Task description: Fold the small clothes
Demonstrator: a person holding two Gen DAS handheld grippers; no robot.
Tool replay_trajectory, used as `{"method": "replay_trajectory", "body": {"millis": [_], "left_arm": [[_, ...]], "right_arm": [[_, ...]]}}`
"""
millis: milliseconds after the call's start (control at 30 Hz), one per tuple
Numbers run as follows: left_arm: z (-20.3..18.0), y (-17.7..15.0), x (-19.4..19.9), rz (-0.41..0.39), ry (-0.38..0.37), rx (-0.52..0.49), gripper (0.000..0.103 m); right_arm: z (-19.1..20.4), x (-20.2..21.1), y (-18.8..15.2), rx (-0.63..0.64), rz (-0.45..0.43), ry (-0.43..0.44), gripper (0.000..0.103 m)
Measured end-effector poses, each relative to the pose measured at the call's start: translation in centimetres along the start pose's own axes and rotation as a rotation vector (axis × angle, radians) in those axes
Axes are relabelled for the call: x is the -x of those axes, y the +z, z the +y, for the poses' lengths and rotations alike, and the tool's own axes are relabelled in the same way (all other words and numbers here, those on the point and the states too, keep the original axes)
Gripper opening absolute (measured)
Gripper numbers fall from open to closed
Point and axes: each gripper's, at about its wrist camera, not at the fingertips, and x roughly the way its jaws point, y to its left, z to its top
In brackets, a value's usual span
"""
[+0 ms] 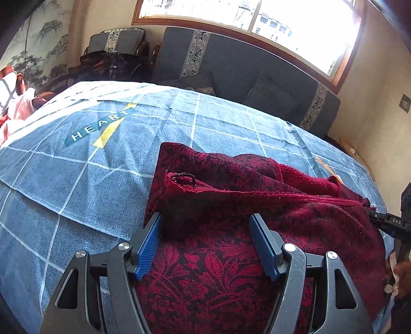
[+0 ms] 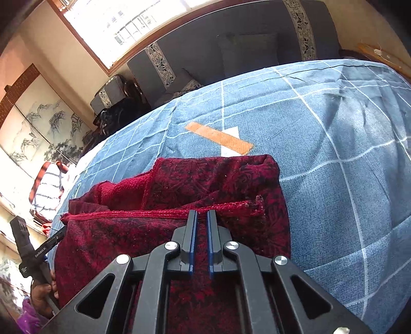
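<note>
A dark red patterned garment lies partly folded on a blue sheet with white grid lines, which covers the bed. The left gripper stands spread wide over the garment's near edge — its blue pads do not press the cloth. The right gripper is clenched nearly together at the garment's folded hem, though whether cloth sits between the pads is unclear. Beyond the bed stand a grey sofa and a bright window.
</note>
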Motion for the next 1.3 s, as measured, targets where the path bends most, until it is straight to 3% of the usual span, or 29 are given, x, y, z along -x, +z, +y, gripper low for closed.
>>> {"method": "replay_trajectory", "body": {"millis": [67, 133, 233, 367, 433, 533, 667, 800, 1133, 1233, 1300], "left_arm": [[-0.1, 0.0, 0.8, -0.009, -0.044, -0.01, 0.068], [-0.6, -0.3, 2.8, -0.037, -0.037, -0.024, 0.068], [-1.8, -1.2, 6.5, -0.096, -0.004, -0.064, 0.07], [-3.7, -3.2, 10.9, -0.177, 0.111, -0.149, 0.092], [-4.4, -4.3, 12.6, -0.218, 0.158, -0.191, 0.094], [-5.7, -5.6, 13.7, -0.234, 0.259, -0.255, 0.1], [-7.0, -7.0, 14.3, -0.247, 0.341, -0.336, 0.1], [-7.3, -7.4, 14.7, -0.248, 0.343, -0.352, 0.1], [-7.3, -7.7, 14.5, -0.232, 0.346, -0.354, 0.1], [-7.1, -7.7, 13.8, -0.211, 0.344, -0.354, 0.1], [-6.7, -7.6, 13.2, -0.181, 0.314, -0.352, 0.1]], "right_arm": [[-0.6, 0.2, 0.4, -0.037, 0.012, 0.047, 0.01], [-0.3, 1.7, 0.3, -0.059, -0.011, 0.066, 0.018], [1.9, 6.1, -0.9, 0.01, -0.144, 0.049, 0.039], [4.9, 10.7, -4.6, 0.044, -0.223, 0.185, 0.058], [6.7, 11.8, -7.3, 0.102, -0.227, 0.204, 0.059], [9.9, 12.1, -11.4, 0.246, -0.213, 0.13, 0.059], [13.2, 11.3, -15.5, 0.364, -0.181, 0.079, 0.059], [15.6, 9.6, -17.3, 0.446, -0.154, 0.017, 0.059], [16.1, 6.1, -18.1, 0.45, -0.08, -0.025, 0.06], [16.0, 5.7, -17.9, 0.443, -0.06, -0.034, 0.069], [16.1, 5.1, -17.9, 0.443, -0.03, -0.047, 0.07]]}}
